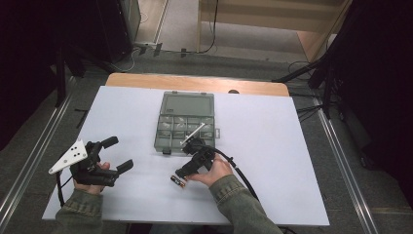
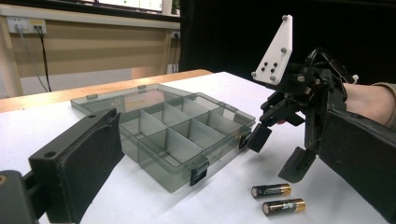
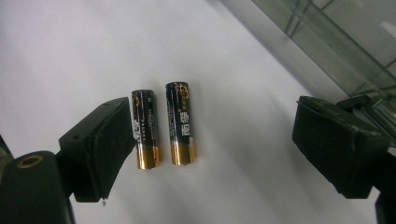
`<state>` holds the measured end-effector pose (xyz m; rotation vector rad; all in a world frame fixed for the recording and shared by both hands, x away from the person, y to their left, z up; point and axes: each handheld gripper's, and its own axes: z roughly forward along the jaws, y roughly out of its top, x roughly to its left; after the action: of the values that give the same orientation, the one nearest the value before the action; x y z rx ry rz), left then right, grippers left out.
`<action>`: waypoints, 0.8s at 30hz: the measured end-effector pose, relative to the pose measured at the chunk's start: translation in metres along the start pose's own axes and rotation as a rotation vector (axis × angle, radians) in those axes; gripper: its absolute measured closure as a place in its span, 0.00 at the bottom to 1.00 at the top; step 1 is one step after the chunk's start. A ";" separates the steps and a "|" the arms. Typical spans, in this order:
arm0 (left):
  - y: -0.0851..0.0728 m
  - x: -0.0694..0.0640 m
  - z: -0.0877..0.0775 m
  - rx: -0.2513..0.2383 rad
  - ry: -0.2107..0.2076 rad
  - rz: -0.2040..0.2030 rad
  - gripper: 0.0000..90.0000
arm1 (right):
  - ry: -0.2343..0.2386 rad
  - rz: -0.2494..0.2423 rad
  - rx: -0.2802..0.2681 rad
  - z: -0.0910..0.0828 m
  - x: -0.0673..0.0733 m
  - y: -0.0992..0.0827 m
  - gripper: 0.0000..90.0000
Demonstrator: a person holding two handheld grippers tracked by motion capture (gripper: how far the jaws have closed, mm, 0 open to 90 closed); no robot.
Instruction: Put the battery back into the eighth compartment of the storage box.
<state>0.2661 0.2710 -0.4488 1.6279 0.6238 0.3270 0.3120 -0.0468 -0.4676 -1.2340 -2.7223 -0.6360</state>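
Observation:
Two black-and-gold AA batteries (image 3: 145,128) (image 3: 181,123) lie side by side on the white table cover, near the front (image 1: 178,182). My right gripper (image 3: 215,126) is open just above them; its left jaw stands at the edge of the left battery, its right jaw far off. From the left gripper view the right gripper (image 2: 278,151) hangs over both batteries (image 2: 271,190). A grey see-through compartment box (image 1: 186,122) lies open at the centre, its cells looking empty (image 2: 173,135). My left gripper (image 1: 117,153) is open at the front left, holding nothing.
A white cover (image 1: 272,146) spans the table, with a wooden edge (image 1: 195,83) at the far side. The box's front wall (image 3: 336,46) runs close to the right of the batteries. Dark stands and cables flank the table.

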 end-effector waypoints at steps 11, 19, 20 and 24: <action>0.000 0.000 0.000 0.000 0.002 0.001 0.00 | -0.049 -0.057 0.063 0.005 0.010 0.005 0.21; 0.000 0.000 0.000 0.000 0.002 0.001 0.00 | -0.068 -0.057 0.083 0.008 0.012 0.006 0.29; 0.000 0.000 0.000 0.001 0.002 0.001 0.00 | -0.073 -0.059 0.081 0.009 0.013 0.006 0.30; 0.000 0.000 0.000 0.001 0.001 0.001 0.00 | -0.087 -0.070 0.095 0.011 0.015 0.006 0.36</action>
<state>0.2664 0.2712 -0.4489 1.6287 0.6240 0.3286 0.3074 -0.0279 -0.4712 -1.1767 -2.8403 -0.4644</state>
